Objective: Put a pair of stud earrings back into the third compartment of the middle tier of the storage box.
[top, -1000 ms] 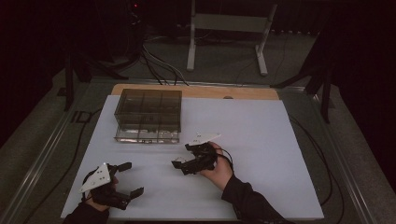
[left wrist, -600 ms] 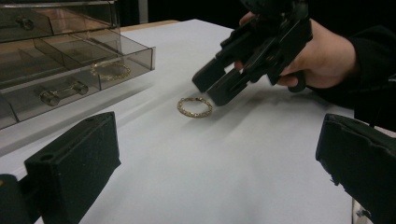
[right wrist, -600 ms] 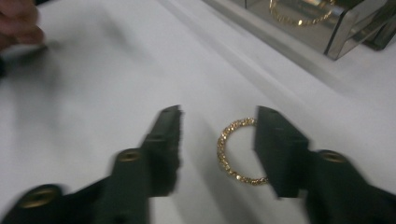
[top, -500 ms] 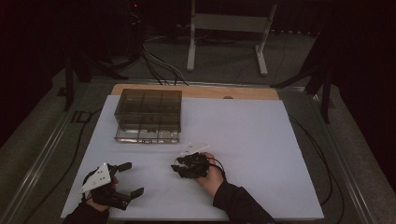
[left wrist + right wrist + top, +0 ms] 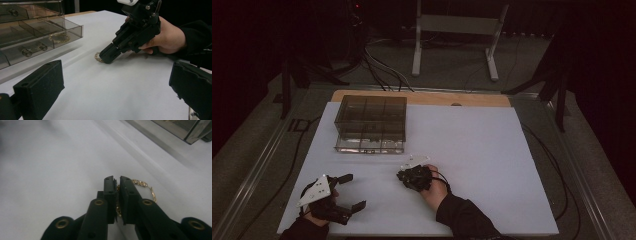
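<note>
A gold chain bracelet [image 5: 147,187] lies on the white table top [image 5: 472,150], and it also appears in the left gripper view as a small gold ring [image 5: 97,56]. My right gripper [image 5: 117,181] is tipped down onto it. Its jaws have just been closing and now pinch the near side of the chain. The high view places this right gripper [image 5: 401,176] at the table's centre front. My left gripper [image 5: 356,190] rests at the front left, open, with nothing between its jaws [image 5: 115,85].
A smoked clear drawer organizer [image 5: 371,122] stands at the back left. Its bottom drawer [image 5: 72,26] is pulled out toward me and holds another gold bracelet [image 5: 59,38] and a clear knobbed piece [image 5: 32,49]. Cables and a metal stand lie beyond the table.
My right hand has moved left and down onto the table, and its jaws have shut on the bracelet. The left gripper has stayed still.
</note>
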### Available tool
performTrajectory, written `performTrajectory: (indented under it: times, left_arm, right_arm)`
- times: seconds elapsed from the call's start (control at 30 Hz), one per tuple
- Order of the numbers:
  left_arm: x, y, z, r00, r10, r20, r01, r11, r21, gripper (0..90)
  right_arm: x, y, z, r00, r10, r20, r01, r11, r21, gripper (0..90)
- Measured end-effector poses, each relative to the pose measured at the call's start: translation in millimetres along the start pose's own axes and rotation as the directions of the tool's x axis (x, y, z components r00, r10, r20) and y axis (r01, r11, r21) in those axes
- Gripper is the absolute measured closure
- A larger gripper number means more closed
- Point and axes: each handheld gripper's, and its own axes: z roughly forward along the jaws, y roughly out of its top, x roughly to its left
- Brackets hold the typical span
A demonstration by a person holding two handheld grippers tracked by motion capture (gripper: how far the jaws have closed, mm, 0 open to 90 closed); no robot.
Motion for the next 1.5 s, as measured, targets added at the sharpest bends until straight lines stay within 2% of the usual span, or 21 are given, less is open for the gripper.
performTrajectory:
  times: [0.3,0.53,0.77,1.1,1.2,1.23,1.5]
  left_arm:
    - [0.2,-0.1,-0.2,1.0000,-0.002,0.002,0.002,1.0000,0.001,0.6]
    - [0.0,0.1,-0.2,1.0000,-0.001,0.002,0.001,1.0000,0.000,0.6]
    - [0.3,-0.1,0.0,1.0000,0.000,-0.001,0.000,1.0000,0.002,0.6]
    - [0.1,0.0,0.0,1.0000,0.003,0.000,-0.003,1.0000,0.005,0.6]
    - [0.0,0.2,-0.2,1.0000,0.003,0.001,-0.003,1.0000,0.003,0.6]
    - [0.4,0.0,-0.6,1.0000,0.001,0.000,-0.001,1.0000,0.002,0.6]
    - [0.3,0.2,-0.9,1.0000,0.000,0.004,0.000,1.0000,-0.005,0.6]
  right_arm:
    - [0.1,1.5,-1.8,1.0000,-0.003,0.001,0.003,1.000,0.001,87.1]
    - [-0.4,9.0,-12.0,0.9999,-0.013,0.001,0.013,1.000,-0.019,87.1]
    - [-4.6,24.3,-25.2,0.9996,-0.027,0.002,0.027,0.999,-0.047,87.1]
    - [-11.7,57.2,-38.5,0.9991,-0.039,0.016,0.041,0.994,-0.101,87.1]
    - [-12.2,59.3,-38.9,0.9992,-0.038,0.015,0.039,0.994,-0.103,87.1]
    - [-14.8,68.5,-38.7,0.9990,-0.040,0.019,0.042,0.993,-0.109,87.1]
    - [-21.4,87.8,-32.2,0.9990,-0.042,0.016,0.044,0.994,-0.098,87.0]
